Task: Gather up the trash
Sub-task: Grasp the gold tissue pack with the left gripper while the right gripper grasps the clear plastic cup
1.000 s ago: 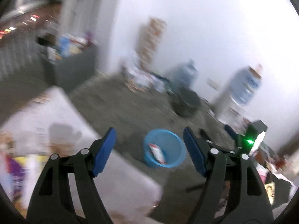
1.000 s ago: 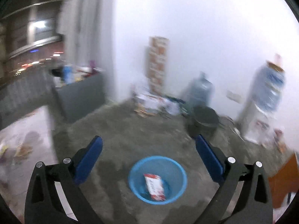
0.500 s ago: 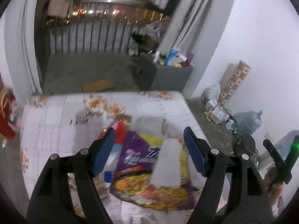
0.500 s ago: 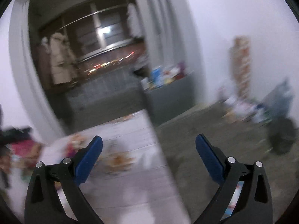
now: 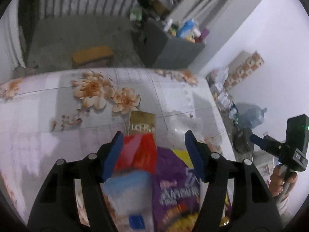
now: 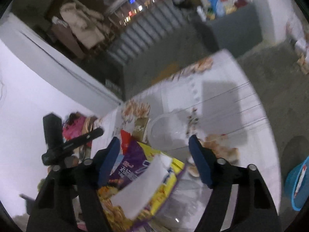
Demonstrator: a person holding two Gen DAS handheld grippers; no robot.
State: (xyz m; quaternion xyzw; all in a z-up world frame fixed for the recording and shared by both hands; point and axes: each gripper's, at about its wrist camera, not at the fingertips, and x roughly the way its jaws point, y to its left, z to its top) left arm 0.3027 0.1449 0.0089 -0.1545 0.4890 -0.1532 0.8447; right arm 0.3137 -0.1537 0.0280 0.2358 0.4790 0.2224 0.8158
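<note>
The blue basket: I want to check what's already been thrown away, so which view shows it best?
Only the right wrist view shows the blue basket, on the floor at the picture's right edge beyond the table. It is cut off by the frame, with a red and white wrapper inside. The left wrist view does not show it.

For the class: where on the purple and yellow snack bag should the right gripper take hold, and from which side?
Probably the far top edge of the snack bag, approached from above. It lies flat on the table among other litter, so only a raised edge offers a pinch. The right gripper, jaws closing, holds nothing.
</note>
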